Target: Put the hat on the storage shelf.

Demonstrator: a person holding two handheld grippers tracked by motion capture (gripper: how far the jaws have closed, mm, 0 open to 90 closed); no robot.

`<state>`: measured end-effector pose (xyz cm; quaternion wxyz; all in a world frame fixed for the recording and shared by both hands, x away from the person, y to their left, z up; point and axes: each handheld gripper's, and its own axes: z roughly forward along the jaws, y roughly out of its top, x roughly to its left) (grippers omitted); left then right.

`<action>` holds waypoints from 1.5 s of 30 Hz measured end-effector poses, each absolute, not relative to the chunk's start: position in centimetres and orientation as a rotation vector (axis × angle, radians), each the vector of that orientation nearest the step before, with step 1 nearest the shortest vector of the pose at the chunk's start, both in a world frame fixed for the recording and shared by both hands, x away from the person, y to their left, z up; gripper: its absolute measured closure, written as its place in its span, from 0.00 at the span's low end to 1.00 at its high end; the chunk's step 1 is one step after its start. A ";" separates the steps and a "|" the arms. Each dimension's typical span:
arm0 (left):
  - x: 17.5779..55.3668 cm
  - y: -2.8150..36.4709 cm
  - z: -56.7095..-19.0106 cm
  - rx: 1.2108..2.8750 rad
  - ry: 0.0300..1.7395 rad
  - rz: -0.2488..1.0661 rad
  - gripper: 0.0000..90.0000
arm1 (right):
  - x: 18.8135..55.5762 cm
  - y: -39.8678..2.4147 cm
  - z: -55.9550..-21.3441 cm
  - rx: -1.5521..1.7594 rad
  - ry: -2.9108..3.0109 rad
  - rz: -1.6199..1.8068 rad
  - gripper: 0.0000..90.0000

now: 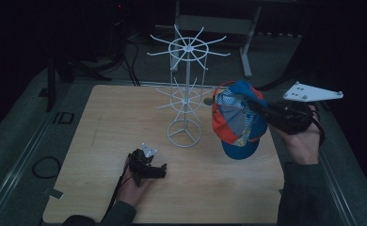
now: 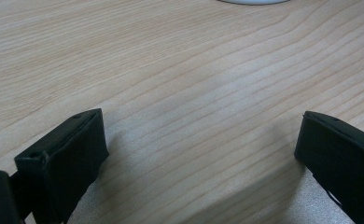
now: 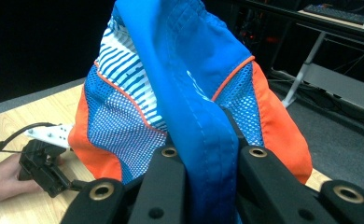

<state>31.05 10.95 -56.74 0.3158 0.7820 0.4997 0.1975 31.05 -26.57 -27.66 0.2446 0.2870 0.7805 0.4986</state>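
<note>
The right gripper [image 1: 261, 110] is clamped on a fold of the blue, orange and white mesh-panelled cap [image 1: 237, 120], which it holds in the air just to the right of the white wire display stand with radiating hook arms [image 1: 185, 89]. The cap hangs clear of the light wood-grain worktop [image 1: 101, 127]. In the right gripper view the jaws pinch a blue stitched band of the cap [image 3: 189, 93].

The left gripper [image 1: 154, 170] rests low on the worktop, near the front edge, with jaws wide apart and nothing between them.

The step in hand appears to be hanging the cap on the stand. To do it well:
- Keep the grip firm; the fabric is soft and may slip.
- Bring an open edge of the cap over one hook arm.
- Steady the stand's ring base [image 1: 184, 133] with the left gripper if the stand tips.
</note>
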 end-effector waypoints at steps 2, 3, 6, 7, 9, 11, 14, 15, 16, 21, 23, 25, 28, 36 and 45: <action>31.1 10.9 -56.7 2.060 1.316 0.520 0.03 | 31.1 -26.7 -27.6 0.788 2.128 1.372 0.94; 31.1 10.9 -56.7 2.060 1.316 0.520 0.03 | 31.1 -26.7 -27.5 0.793 2.123 1.375 0.94; 31.1 10.9 -56.7 2.060 1.316 0.520 0.03 | 31.1 -26.8 -27.4 0.793 2.118 1.380 0.94; 31.1 11.0 -56.7 2.060 1.316 0.520 0.03 | 31.1 -26.9 -27.4 0.793 2.118 1.380 0.94; 31.1 10.9 -56.7 2.060 1.316 0.520 0.03 | 31.1 -26.9 -27.3 0.793 2.114 1.383 0.94; 31.1 11.0 -56.7 2.060 1.316 0.520 0.03 | 31.2 -27.0 -27.2 0.796 2.112 1.384 0.94; 31.1 11.0 -56.7 2.060 1.316 0.520 0.03 | 31.3 -27.0 -27.1 0.796 2.108 1.385 0.94; 31.1 11.0 -56.7 2.060 1.315 0.520 0.03 | 31.4 -27.0 -27.1 0.797 2.105 1.386 0.94; 31.1 10.9 -56.7 2.059 1.316 0.520 0.03 | 31.5 -27.1 -27.1 0.794 2.102 1.386 0.94; 31.1 10.9 -56.8 2.058 1.316 0.522 0.03 | 31.8 -27.3 -27.0 0.801 2.085 1.403 0.94; 31.1 10.9 -56.8 2.057 1.316 0.522 0.03 | 31.9 -27.4 -26.9 0.806 2.079 1.414 0.94; 31.1 10.9 -56.8 2.059 1.316 0.522 0.03 | 32.0 -27.5 -26.9 0.808 2.076 1.413 0.94; 31.1 10.9 -56.8 2.060 1.316 0.522 0.03 | 32.2 -27.6 -26.8 0.816 2.066 1.428 0.94; 31.1 11.0 -56.8 2.061 1.315 0.522 0.03 | 32.6 -27.4 -26.7 0.816 2.068 1.455 0.94; 31.1 11.0 -56.8 2.060 1.315 0.522 0.03 | 33.0 -27.5 -26.0 0.826 2.044 1.480 0.94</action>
